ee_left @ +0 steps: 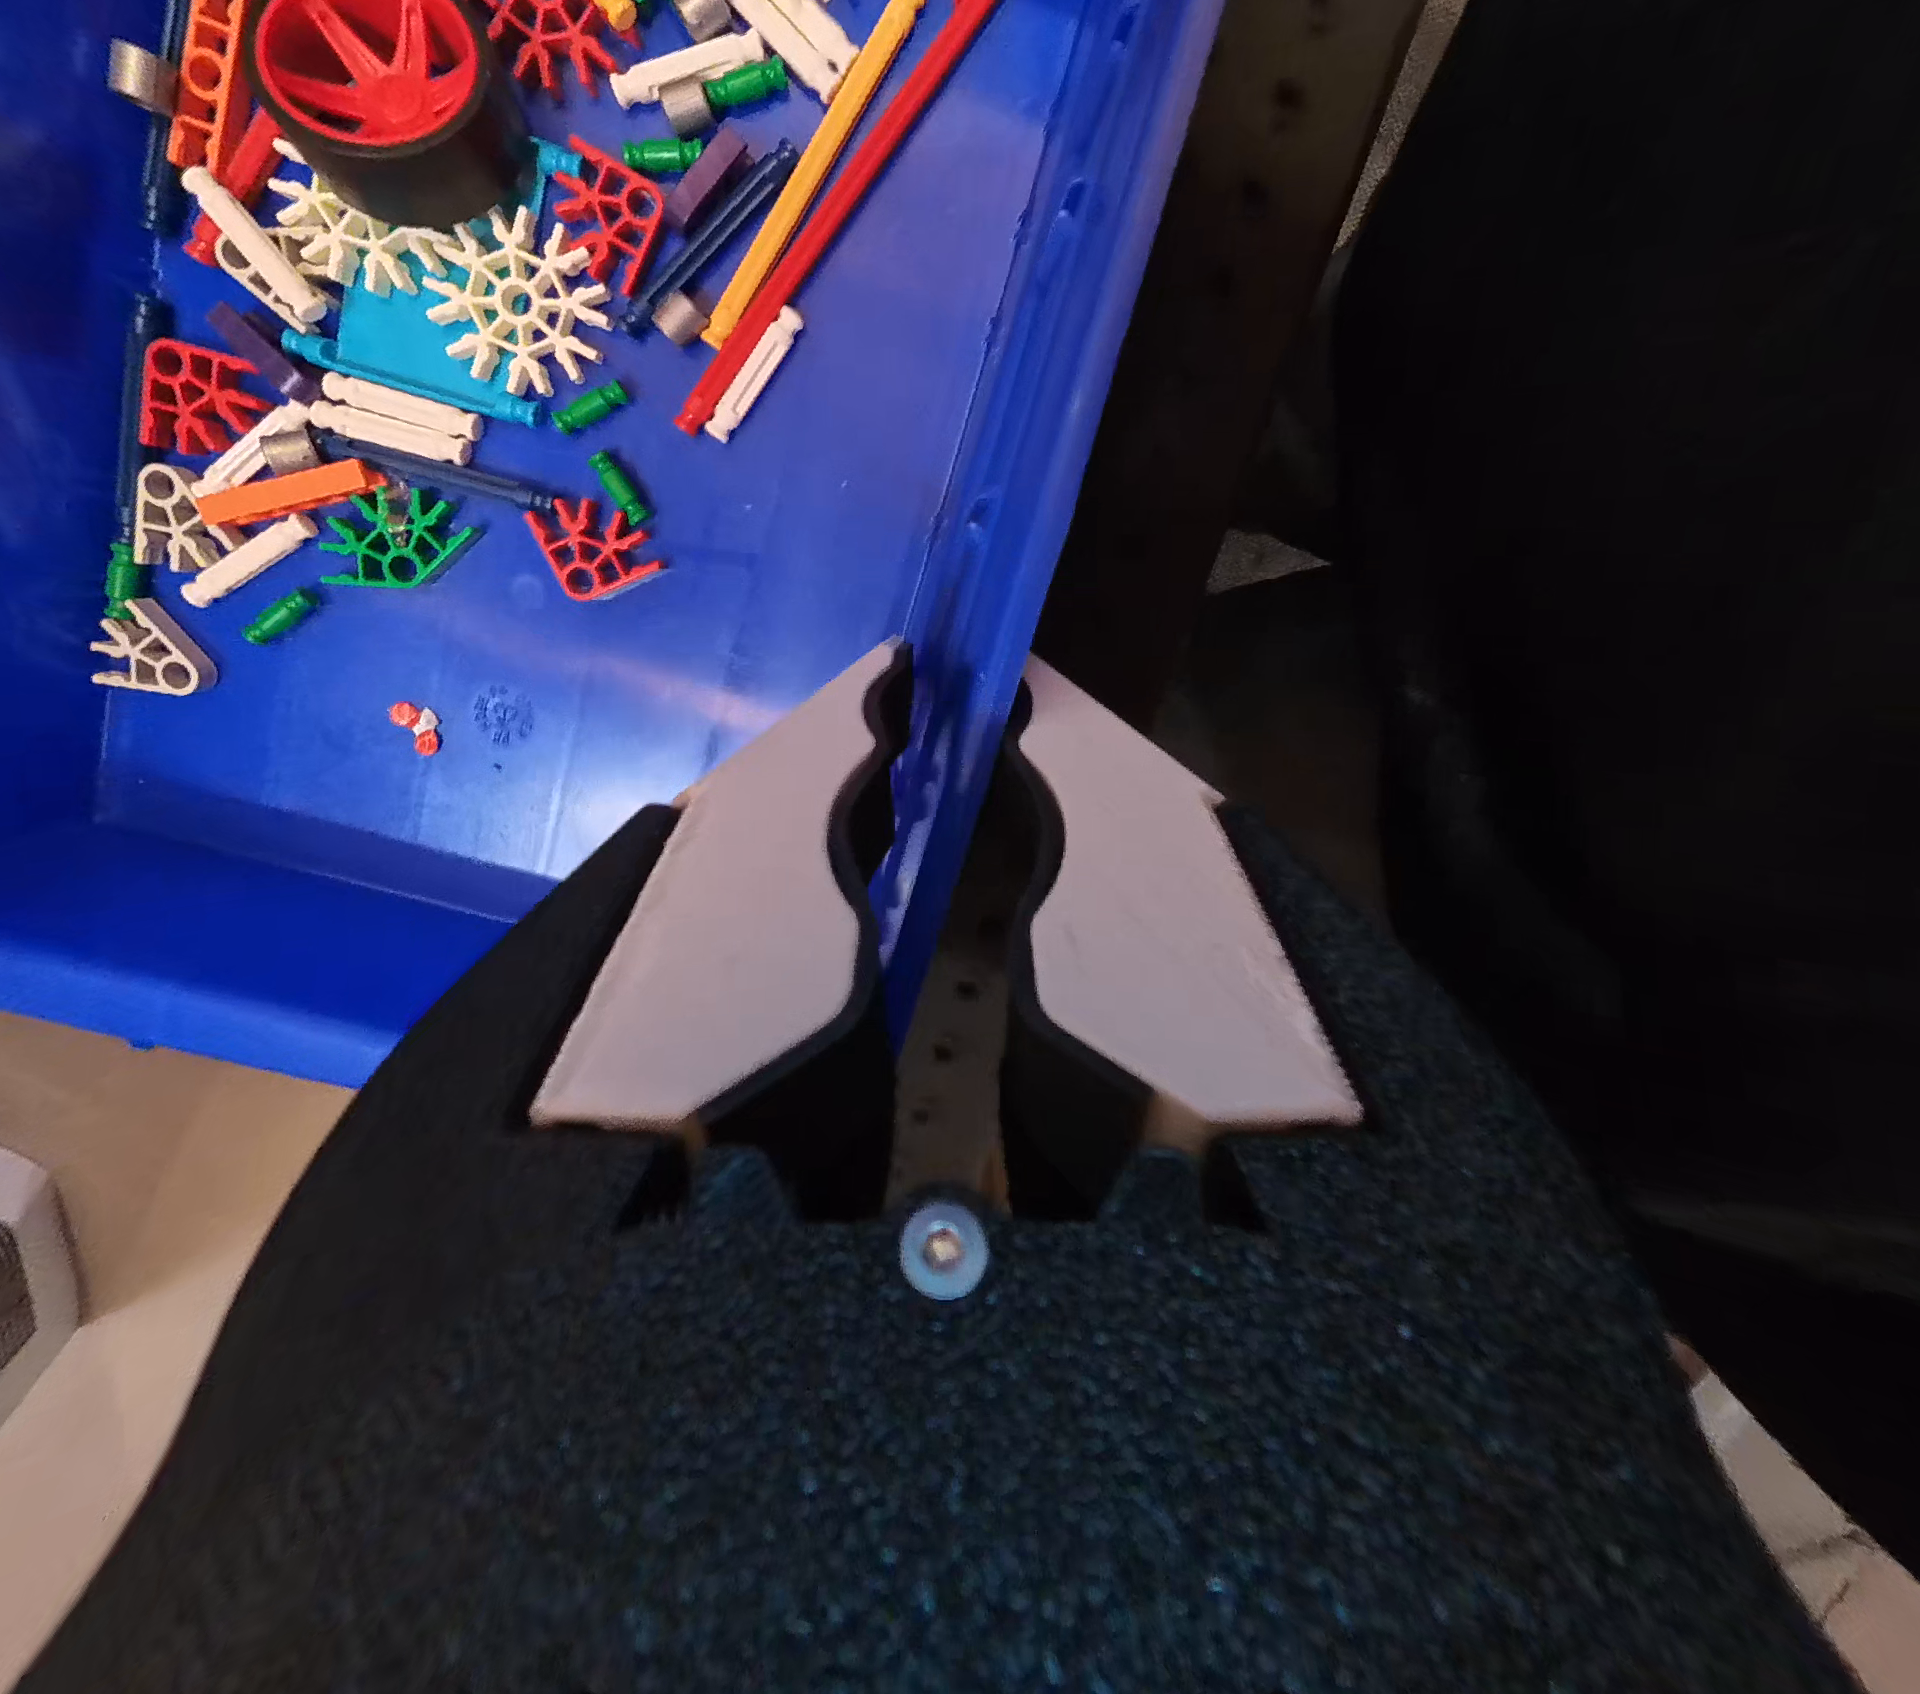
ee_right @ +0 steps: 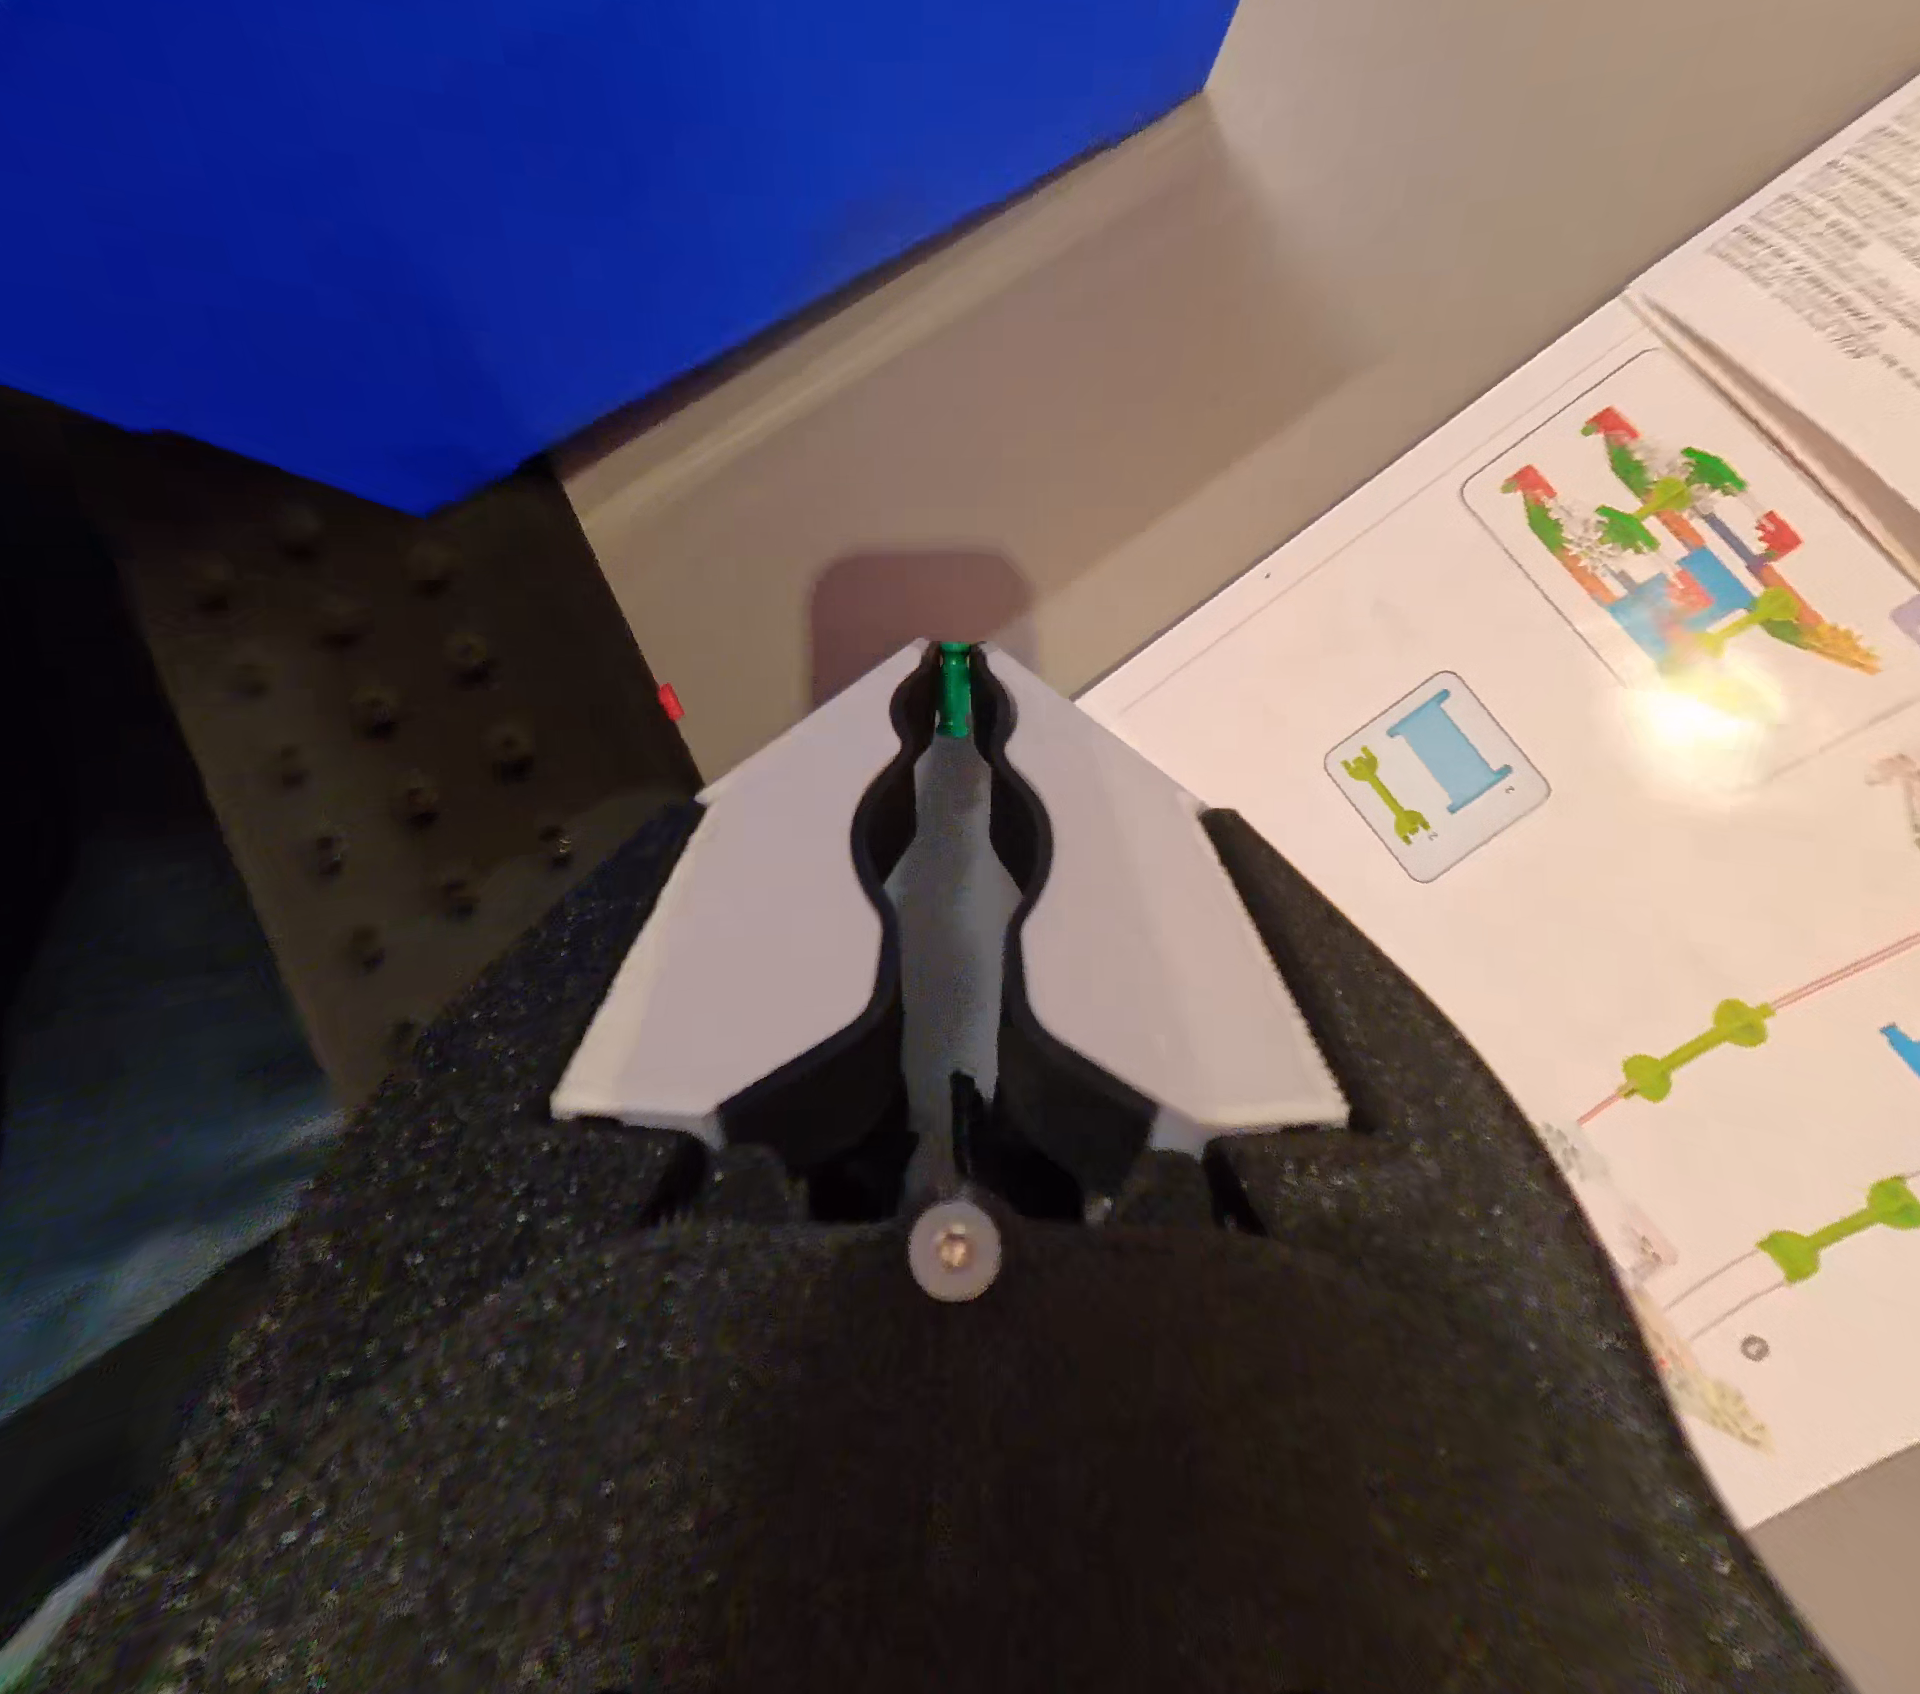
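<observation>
The left gripper (ee_left: pixel 961 678) straddles the right-hand wall of a blue bin (ee_left: pixel 997 418), one finger inside and one outside, closed onto that wall near the bin's near right corner. The bin sits on a pale worktop (ee_left: pixel 125 1177), with a dark perforated strip (ee_left: pixel 1257 190) running along its outer right side. On the bin floor, nearest the gripper, lies a tiny red and white piece (ee_left: pixel 418 726), apart from the rest. Beyond it, toward the left wall and the far end, lies a loose heap of plastic building-toy parts: a red connector (ee_left: pixel 592 548), a green connector (ee_left: pixel 400 538), short green pegs, white rods and a white snowflake wheel (ee_left: pixel 520 304) on a light blue panel (ee_left: pixel 395 335). A long red rod (ee_left: pixel 862 174) and a yellow rod (ee_left: pixel 816 164) lie side by side, slanting toward the far right corner. Farther off stand two black tyres with red hubs (ee_left: pixel 379 70), the second one at the far edge. The right gripper (ee_right: pixel 954 657) is pinched shut on a small green peg (ee_right: pixel 952 694), held at the fingertips above the worktop. To its right an open instruction sheet (ee_right: pixel 1558 917) with coloured diagrams lies flat. The outer wall of the blue bin rises ahead at the far left.
</observation>
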A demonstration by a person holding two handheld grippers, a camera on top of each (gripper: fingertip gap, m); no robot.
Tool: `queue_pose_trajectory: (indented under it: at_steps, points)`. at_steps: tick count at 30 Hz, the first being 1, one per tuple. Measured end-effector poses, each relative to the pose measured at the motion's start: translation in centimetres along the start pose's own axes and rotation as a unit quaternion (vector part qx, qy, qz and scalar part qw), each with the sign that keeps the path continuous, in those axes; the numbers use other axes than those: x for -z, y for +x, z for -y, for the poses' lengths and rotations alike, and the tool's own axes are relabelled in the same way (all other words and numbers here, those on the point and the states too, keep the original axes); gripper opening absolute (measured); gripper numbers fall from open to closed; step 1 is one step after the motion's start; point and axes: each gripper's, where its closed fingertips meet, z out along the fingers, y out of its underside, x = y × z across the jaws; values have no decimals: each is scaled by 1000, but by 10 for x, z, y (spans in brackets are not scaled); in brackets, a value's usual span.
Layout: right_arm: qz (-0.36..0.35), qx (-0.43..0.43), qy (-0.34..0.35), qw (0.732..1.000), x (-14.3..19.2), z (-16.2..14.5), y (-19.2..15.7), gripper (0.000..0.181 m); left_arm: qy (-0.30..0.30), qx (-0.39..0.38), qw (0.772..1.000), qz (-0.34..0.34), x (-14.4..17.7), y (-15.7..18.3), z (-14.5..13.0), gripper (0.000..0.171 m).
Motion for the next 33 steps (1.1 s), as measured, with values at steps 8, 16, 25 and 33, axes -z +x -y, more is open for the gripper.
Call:
queue_pose_trajectory:
  at_steps: [8, 16, 25, 33]
  points:
    - [-24, -12, 108, 994, 58, 71, -5, 3, 30, 23, 999, 11, 9, -3, 2, 36]
    - [-52, 101, 236, 965, 88, 227, -47, 3, 78, 43, 996, 24, 22, -3, 14, 40]
    - [-79, 239, 417, 874, 142, 414, -124, 3, 115, 73, 989, 60, 29, 0, 19, 44]
    - [-61, 247, 350, 901, 37, 515, -126, 41, 130, 74, 986, 69, 30, 9, 21, 44]
